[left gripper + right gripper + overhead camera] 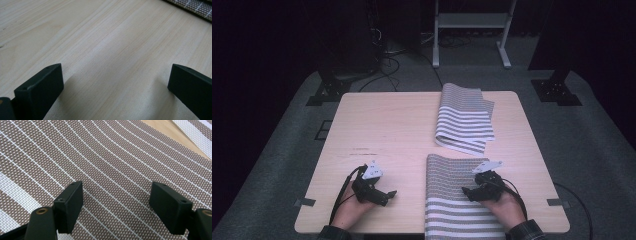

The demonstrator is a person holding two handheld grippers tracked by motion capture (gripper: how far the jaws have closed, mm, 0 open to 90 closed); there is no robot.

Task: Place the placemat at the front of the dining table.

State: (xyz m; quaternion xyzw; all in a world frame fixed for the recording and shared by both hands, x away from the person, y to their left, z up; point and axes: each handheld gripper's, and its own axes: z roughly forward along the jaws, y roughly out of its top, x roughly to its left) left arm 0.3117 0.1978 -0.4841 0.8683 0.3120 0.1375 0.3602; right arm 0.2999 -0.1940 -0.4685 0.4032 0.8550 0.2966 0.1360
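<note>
tongs both released: my left gripper (pixel 384 194) hovers over bare worktop (pixel 382 130) near its front left corner, my right gripper (pixel 468 192) above the striped mat (pixel 452 210) overhanging the front edge. a folded striped mat (pixel 464 120) lies toward the back edge.

We count two striped woven mats on one wooden table (pixel 382 130): the near mat (pixel 452 200) lies at about five o'clock from the table's middle and hangs over the near edge, and the folded mat (pixel 464 120) lies at about one o'clock, near the far edge. We count two grippers, the left gripper (pixel 384 196) at seven o'clock and the right gripper (pixel 469 192) at five o'clock over the near mat. Each has two black jaws, four in all, and each pair stands apart. Two hands hold them. Beyond the table we count one white stand (pixel 472 30) at twelve o'clock.
</note>
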